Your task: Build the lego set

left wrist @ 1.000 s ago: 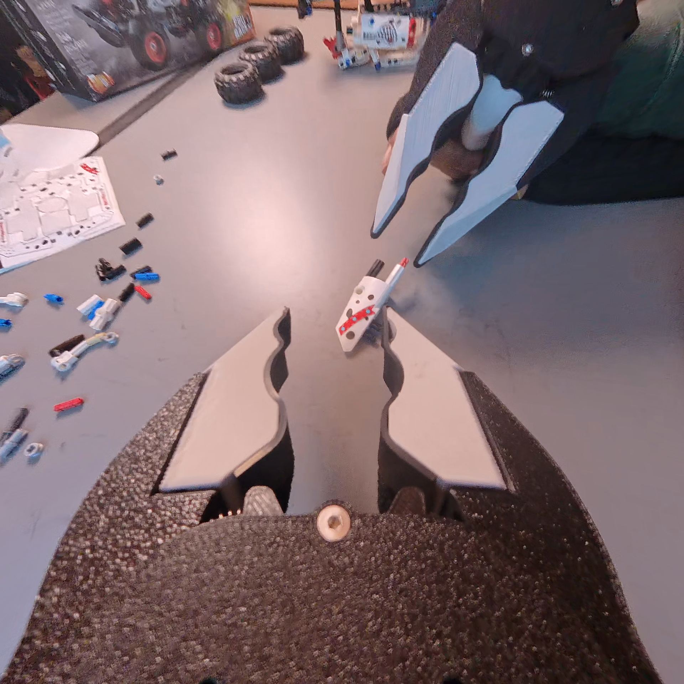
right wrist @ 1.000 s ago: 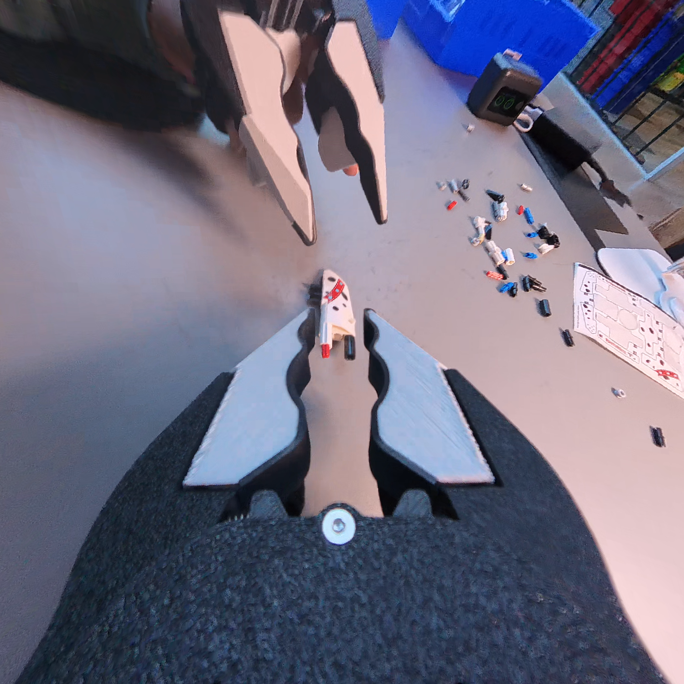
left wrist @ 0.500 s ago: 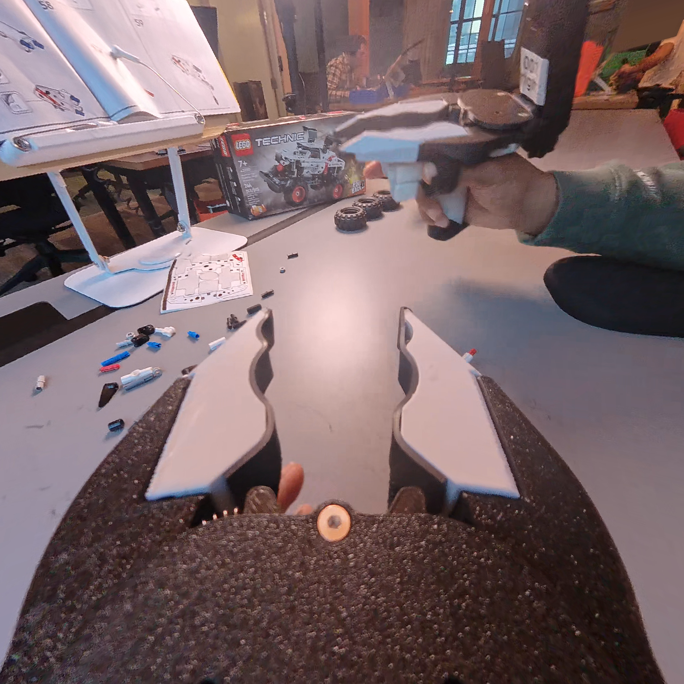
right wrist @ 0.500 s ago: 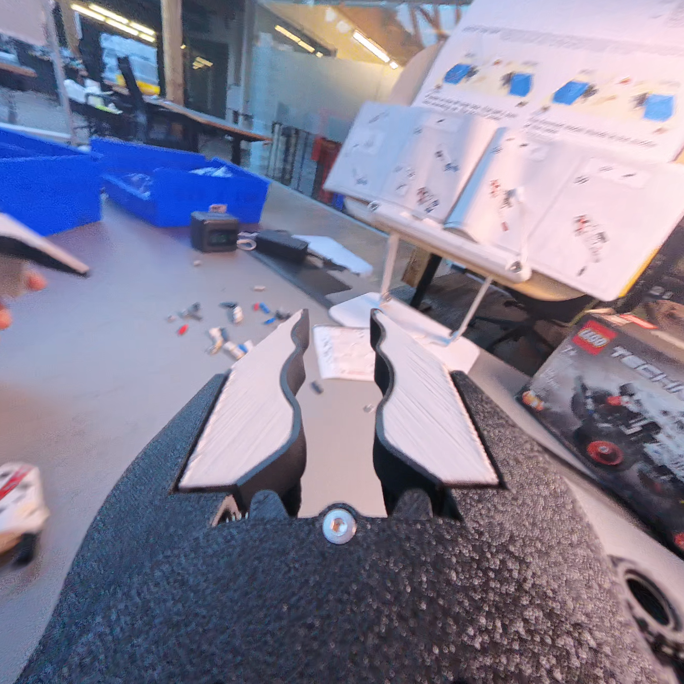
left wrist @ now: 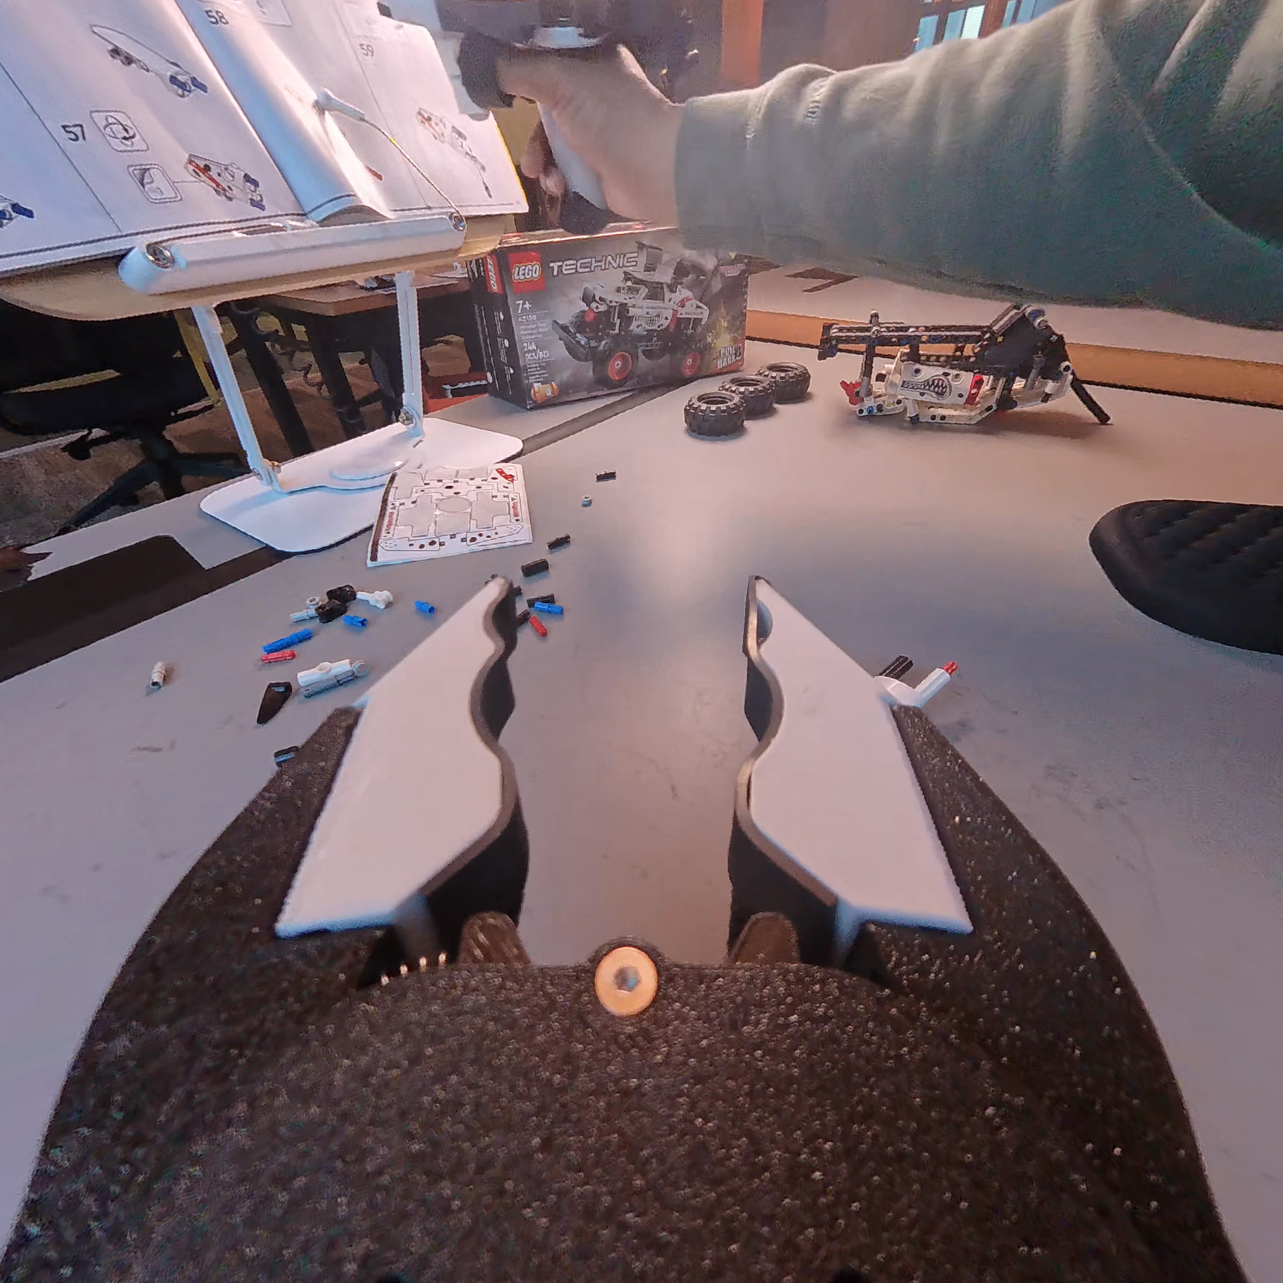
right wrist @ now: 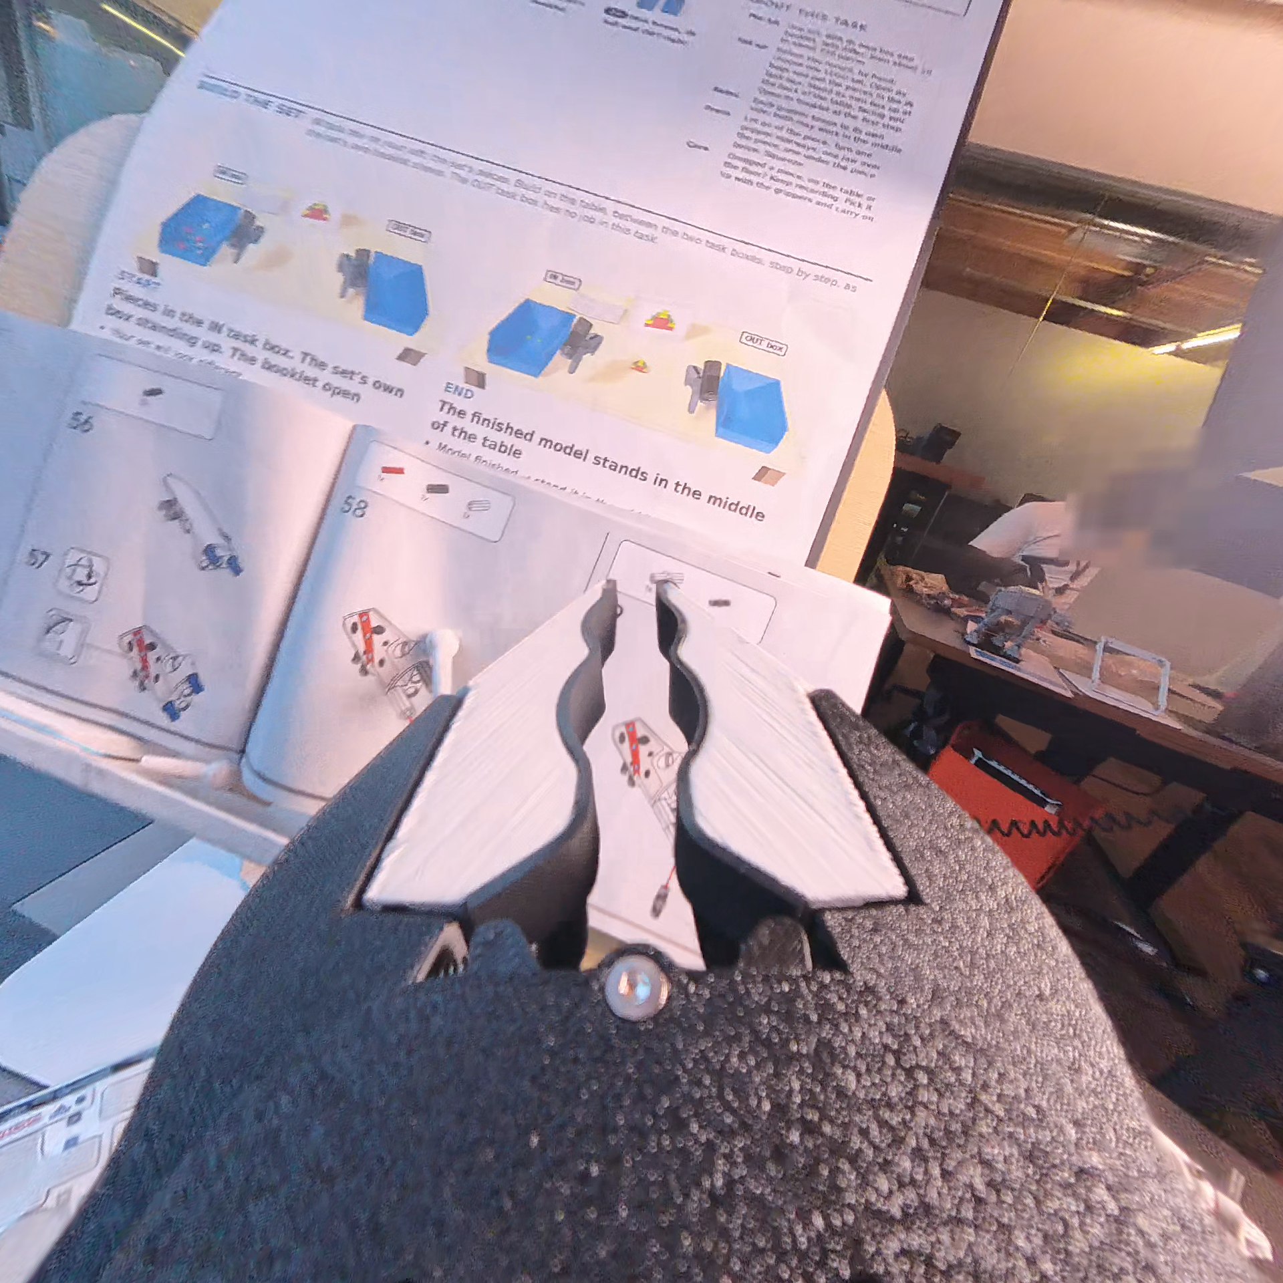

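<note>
- The right claw (right wrist: 633,590) is lifted up and aimed at the open booklet (right wrist: 208,555) on its white stand (left wrist: 361,479). Its two fingers are only a little way apart, with a thin gap at the tips, and they hold nothing.
- The left claw (left wrist: 628,593) hangs low over the gray tabletop (left wrist: 902,555). It is spread wide and it is empty.
- The step in hand looks like a check of the booklet: the person seems to be looking up which piece goes on next.
- The small built piece (left wrist: 916,684), white with a red tip and a black peg, lies on the tabletop. It is just beside the left claw's right finger, which hides most of it.
- The big half-built truck body (left wrist: 958,378) lies on its side, far behind the small built piece. Three black tires (left wrist: 746,396) sit near the truck body, on its left.
- Loose little pieces (left wrist: 326,625) in blue, red, black and white are spread out well to the left of the small built piece. A sticker sheet (left wrist: 451,514) lies behind them, touching the foot of the stand.
- The set's box (left wrist: 611,319) stands behind the tires.
- The build is not done. The tires are still off.
- Next, a claw likely needs to go down to the loose pieces and pinch the right one. The pieces are tiny and lie flat, so the claw must come down straight and close gently.
- Then the other claw should probably hold the small built piece steady while the new part is pushed in.
</note>
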`<state>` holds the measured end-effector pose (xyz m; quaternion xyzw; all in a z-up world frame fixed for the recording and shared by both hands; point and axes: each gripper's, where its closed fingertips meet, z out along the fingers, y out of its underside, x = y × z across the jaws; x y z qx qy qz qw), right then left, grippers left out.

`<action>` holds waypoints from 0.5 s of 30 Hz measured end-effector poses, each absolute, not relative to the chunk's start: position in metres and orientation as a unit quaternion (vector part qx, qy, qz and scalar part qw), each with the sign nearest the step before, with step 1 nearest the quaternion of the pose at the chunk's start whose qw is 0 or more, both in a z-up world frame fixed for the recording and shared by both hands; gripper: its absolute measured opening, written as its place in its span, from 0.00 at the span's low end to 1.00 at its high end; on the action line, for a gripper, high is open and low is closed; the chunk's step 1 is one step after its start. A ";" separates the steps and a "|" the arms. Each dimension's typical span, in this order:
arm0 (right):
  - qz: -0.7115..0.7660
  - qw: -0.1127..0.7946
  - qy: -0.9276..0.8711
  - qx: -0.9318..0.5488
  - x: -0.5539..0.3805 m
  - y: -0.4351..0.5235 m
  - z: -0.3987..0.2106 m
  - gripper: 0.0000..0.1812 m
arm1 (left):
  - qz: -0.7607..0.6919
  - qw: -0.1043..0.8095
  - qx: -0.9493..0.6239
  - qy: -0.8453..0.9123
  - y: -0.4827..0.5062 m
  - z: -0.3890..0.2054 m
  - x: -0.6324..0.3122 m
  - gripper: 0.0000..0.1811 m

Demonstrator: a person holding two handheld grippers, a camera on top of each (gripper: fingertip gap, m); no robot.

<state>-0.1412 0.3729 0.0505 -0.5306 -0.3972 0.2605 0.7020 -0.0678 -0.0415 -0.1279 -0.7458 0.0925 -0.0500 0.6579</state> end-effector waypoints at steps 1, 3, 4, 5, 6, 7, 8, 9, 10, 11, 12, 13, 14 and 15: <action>0.259 0.700 -0.392 -0.537 -0.144 0.379 0.051 0.06 | -0.050 0.659 -0.745 0.094 -0.042 -0.128 -0.067 0.36; 0.264 0.695 -0.389 -0.545 -0.149 0.387 0.050 0.06 | -0.050 0.660 -0.744 0.095 -0.042 -0.127 -0.067 0.33; 0.263 0.692 -0.390 -0.547 -0.150 0.389 0.048 0.06 | -0.050 0.661 -0.743 0.093 -0.043 -0.126 -0.068 0.32; 0.262 0.691 -0.391 -0.548 -0.150 0.391 0.046 0.06 | -0.051 0.661 -0.743 0.092 -0.043 -0.126 -0.068 0.31; 0.261 0.691 -0.391 -0.549 -0.149 0.392 0.044 0.06 | -0.053 0.661 -0.743 0.090 -0.044 -0.125 -0.068 0.29; 0.260 0.692 -0.387 -0.551 -0.147 0.395 0.042 0.05 | -0.057 0.662 -0.742 0.090 -0.044 -0.124 -0.067 0.26; 0.261 0.693 -0.381 -0.554 -0.144 0.397 0.042 0.04 | -0.060 0.662 -0.741 0.091 -0.045 -0.124 -0.067 0.24; 0.262 0.694 -0.372 -0.559 -0.140 0.401 0.041 0.03 | -0.061 0.663 -0.741 0.092 -0.045 -0.123 -0.067 0.23; 0.262 0.693 -0.367 -0.562 -0.136 0.403 0.039 0.02 | -0.059 0.662 -0.741 0.093 -0.045 -0.123 -0.067 0.21; 0.260 0.691 -0.369 -0.564 -0.134 0.405 0.037 0.02 | -0.060 0.663 -0.741 0.095 -0.045 -0.123 -0.066 0.18; 0.253 0.691 -0.373 -0.565 -0.132 0.405 0.035 0.02 | -0.063 0.663 -0.739 0.097 -0.046 -0.122 -0.065 0.15; 0.251 0.692 -0.377 -0.562 -0.131 0.403 0.035 0.02 | -0.062 0.664 -0.739 0.098 -0.046 -0.122 -0.066 0.14; 0.258 0.692 -0.382 -0.556 -0.129 0.397 0.035 0.02 | -0.058 0.663 -0.740 0.097 -0.046 -0.123 -0.067 0.13; 0.267 0.691 -0.387 -0.549 -0.127 0.388 0.035 0.02 | -0.054 0.662 -0.741 0.097 -0.047 -0.123 -0.068 0.11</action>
